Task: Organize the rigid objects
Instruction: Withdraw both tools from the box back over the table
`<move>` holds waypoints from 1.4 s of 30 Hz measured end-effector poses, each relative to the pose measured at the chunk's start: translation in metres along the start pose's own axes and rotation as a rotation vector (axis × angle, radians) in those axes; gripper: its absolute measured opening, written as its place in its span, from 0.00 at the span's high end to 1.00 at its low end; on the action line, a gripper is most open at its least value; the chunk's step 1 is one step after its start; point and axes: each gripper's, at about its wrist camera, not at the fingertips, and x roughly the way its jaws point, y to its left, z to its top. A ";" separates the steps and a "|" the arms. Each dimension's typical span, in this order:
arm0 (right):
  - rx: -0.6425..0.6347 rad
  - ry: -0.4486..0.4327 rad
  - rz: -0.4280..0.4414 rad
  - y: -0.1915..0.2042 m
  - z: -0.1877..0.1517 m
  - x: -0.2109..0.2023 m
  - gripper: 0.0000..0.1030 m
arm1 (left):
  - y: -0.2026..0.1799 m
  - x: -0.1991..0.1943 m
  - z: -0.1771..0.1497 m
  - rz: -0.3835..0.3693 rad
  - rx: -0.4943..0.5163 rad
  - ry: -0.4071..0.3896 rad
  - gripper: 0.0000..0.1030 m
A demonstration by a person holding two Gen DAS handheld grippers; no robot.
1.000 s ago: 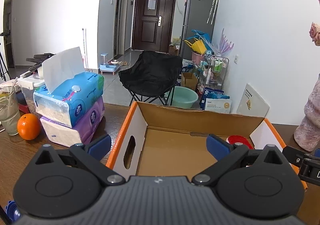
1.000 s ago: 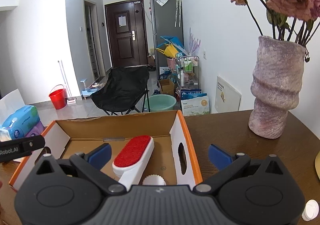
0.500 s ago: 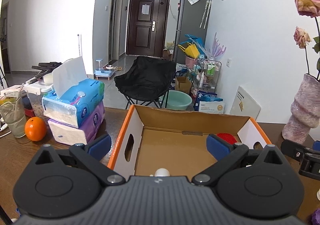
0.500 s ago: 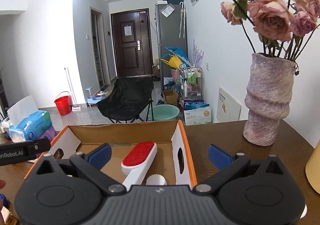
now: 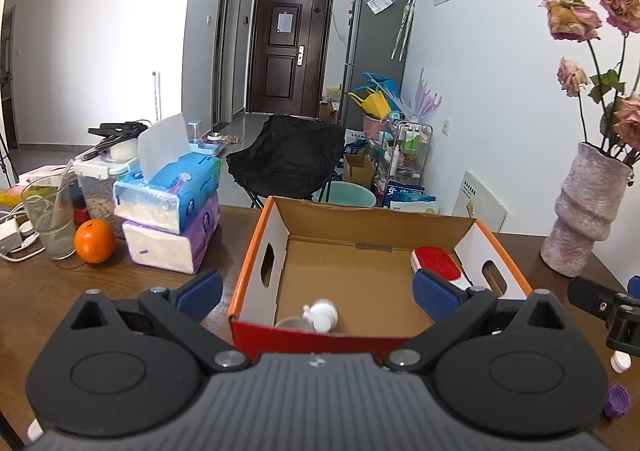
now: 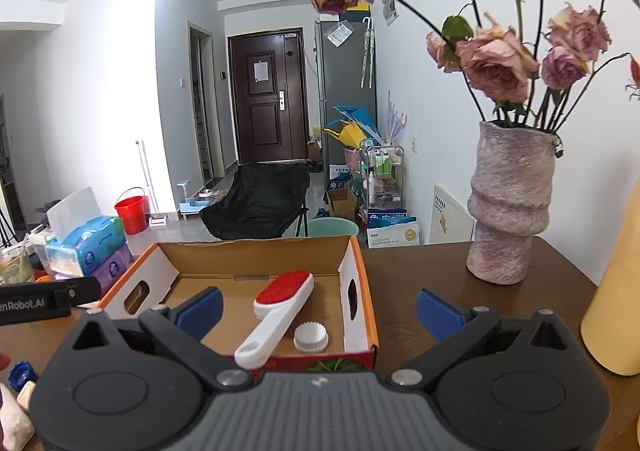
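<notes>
An open cardboard box with orange rims (image 5: 256, 251) (image 6: 362, 271) stands on the brown table. Inside lie a white lint brush with a red pad (image 6: 280, 307) (image 5: 436, 261), a white ribbed cap (image 6: 311, 335) and a small white pump bottle (image 5: 322, 315). My left gripper (image 5: 316, 289) is open and empty, held above the box's near side. My right gripper (image 6: 318, 309) is open and empty, in front of the box's right part. A white cap (image 5: 621, 361) and a purple cap (image 5: 617, 405) lie on the table at right. A blue cap (image 6: 22, 374) lies at left.
Stacked tissue packs (image 5: 172, 211), an orange (image 5: 95, 241) and a glass (image 5: 50, 221) stand left of the box. A pink vase with dried roses (image 6: 512, 203) stands at the right back. A yellow container (image 6: 616, 291) is at the far right.
Both grippers have pulled back and risen from the box. The box's near red wall and more of its contents now show, including the pump bottle.
</notes>
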 end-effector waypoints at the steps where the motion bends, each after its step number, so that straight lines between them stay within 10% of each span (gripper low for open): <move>1: -0.001 -0.003 0.000 0.000 -0.001 -0.005 0.00 | 0.000 -0.004 -0.001 -0.001 0.001 0.000 0.00; 42: 0.022 0.039 -0.024 -0.020 -0.098 -0.164 0.00 | 0.024 -0.158 -0.094 0.013 0.033 0.058 0.00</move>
